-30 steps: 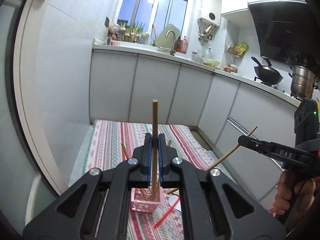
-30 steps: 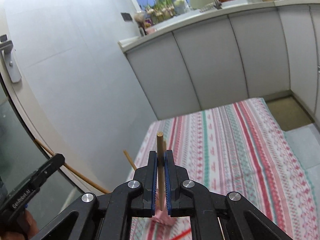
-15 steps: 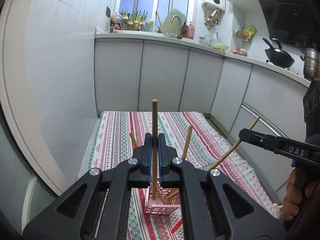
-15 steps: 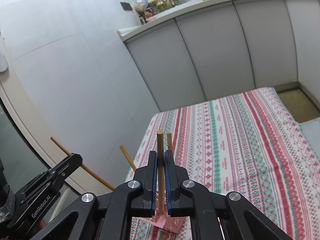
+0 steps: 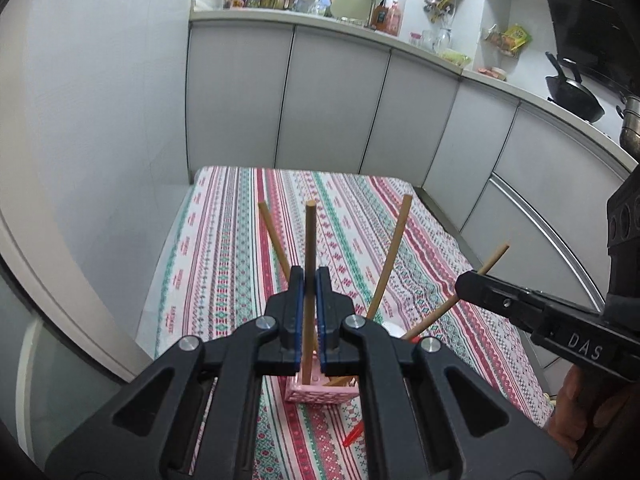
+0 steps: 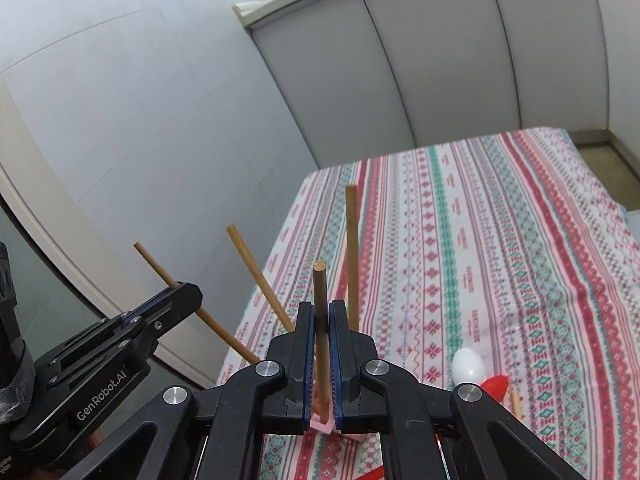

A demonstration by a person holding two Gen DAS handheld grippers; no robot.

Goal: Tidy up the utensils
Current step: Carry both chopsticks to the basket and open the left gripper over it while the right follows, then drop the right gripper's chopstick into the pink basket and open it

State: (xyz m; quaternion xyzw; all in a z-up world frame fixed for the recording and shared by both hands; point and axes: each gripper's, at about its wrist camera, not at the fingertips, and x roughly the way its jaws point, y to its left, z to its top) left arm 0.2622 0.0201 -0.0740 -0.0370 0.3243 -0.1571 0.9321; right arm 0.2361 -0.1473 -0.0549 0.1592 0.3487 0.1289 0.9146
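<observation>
Pink holder (image 5: 316,394) mostly hidden behind left gripper (image 5: 309,284) fingers

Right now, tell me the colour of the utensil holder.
Pink; the holder shows best in the left wrist view, below the gripper.

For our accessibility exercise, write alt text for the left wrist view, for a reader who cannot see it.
The left gripper clamps an upright wooden chopstick above a pink basket that already holds two leaning chopsticks, on a striped tablecloth. At right, the right gripper holds another chopstick slanted toward the basket.
</observation>
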